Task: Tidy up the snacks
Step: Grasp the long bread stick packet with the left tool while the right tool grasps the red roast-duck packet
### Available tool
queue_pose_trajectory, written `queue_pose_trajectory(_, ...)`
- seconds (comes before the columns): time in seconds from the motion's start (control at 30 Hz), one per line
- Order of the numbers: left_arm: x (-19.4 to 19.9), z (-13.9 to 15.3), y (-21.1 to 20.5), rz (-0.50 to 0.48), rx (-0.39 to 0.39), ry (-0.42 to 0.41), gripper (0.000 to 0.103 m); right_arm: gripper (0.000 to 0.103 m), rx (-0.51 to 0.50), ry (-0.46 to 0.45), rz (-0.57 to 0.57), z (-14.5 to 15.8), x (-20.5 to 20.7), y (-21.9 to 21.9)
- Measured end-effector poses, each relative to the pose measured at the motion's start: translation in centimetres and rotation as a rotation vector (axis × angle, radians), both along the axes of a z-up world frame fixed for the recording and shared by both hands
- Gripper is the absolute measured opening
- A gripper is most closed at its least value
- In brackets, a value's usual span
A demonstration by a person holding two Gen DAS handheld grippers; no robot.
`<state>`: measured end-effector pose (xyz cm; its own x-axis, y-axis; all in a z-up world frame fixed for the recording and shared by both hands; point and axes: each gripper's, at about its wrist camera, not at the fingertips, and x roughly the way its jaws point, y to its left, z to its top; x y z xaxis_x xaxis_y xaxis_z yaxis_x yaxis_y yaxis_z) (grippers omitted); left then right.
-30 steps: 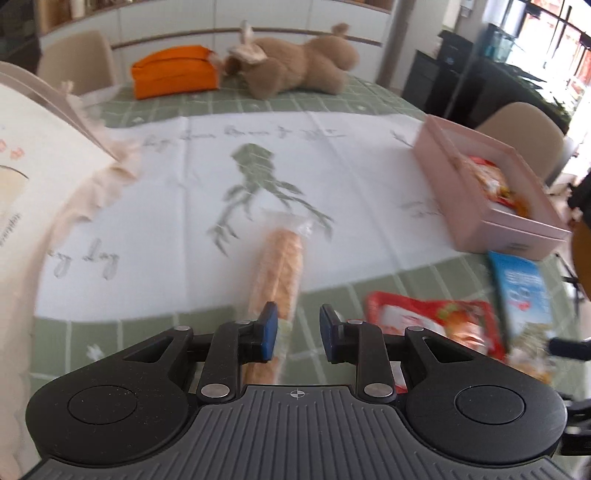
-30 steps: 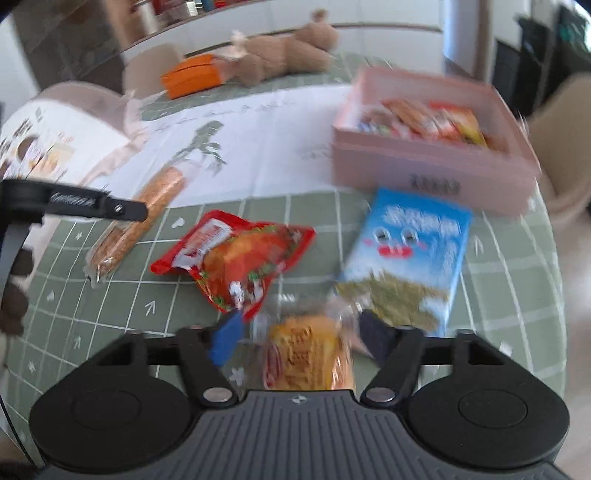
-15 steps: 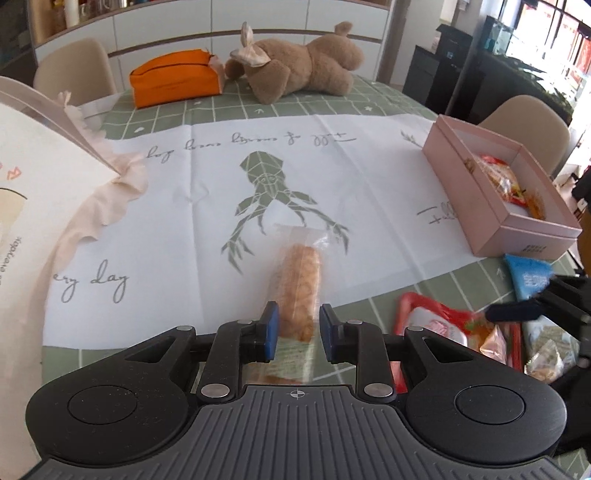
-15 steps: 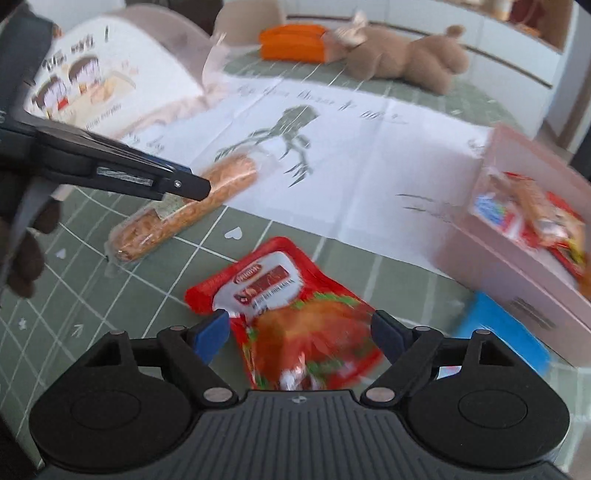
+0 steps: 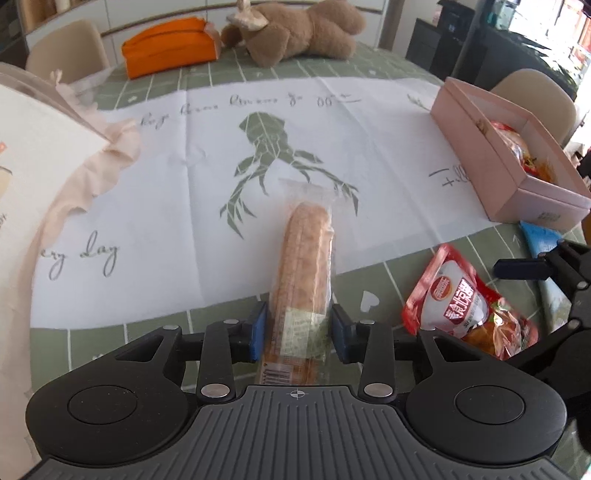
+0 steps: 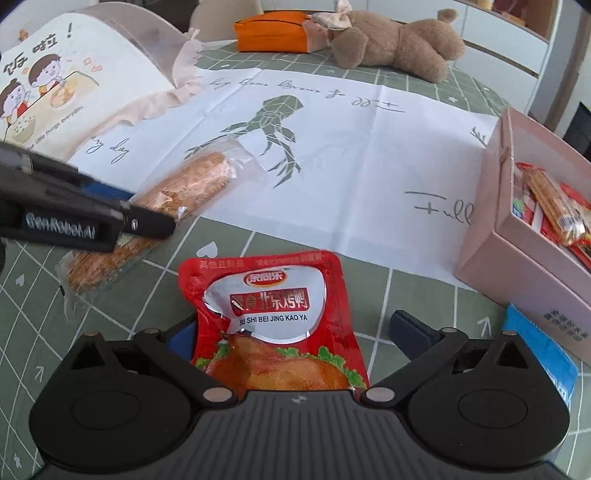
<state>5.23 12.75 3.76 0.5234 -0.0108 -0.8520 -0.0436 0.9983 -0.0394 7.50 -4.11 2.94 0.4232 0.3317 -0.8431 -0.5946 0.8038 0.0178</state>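
The bread stick point(image 5: 306, 266) lies between the left tongs point(image 5: 299, 334), reaching ahead onto the sheet point(image 5: 207, 155). The pouch point(image 6: 273, 317) lies between the right tongs point(image 6: 295, 332), right of the stick. The box point(image 6: 524, 258), snacks point(image 6: 554, 210) inside, sits ahead-right; the bear point(image 6: 395, 44) lies far ahead on the worktop point(image 6: 424, 306).

Table: I see a round top under a green grid cloth point(image 5: 399, 66).
Chairs: beige seats point(image 5: 68, 51) at the far edge and right side point(image 5: 535, 92).
Wall: white cabinets point(image 6: 506, 22).
Furniture: dark sideboard point(image 5: 517, 48).
Light: bright daylight from the right.
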Motion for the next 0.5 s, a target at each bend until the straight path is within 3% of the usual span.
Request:
queue_pose_trajectory(0.17,-1.2,-0.1,-0.2,-0.012,-0.016,0.000,0.038,0.103,0.004,0.017,-0.012,0.1,-0.6,-0.6)
queue_pose_trajectory(0.3,-2.8,-0.1,-0.5,-0.009,-0.037,-0.002,0.038,0.087,-0.013,0.000,-0.052,0.6,-1.7,-1.0)
queue_pose_trajectory(0.5,-4.4,0.0,-1.7,-0.045,-0.052,0.012,0.038,0.079,-0.002,0.006,-0.087,0.9,-2.9,-1.8)
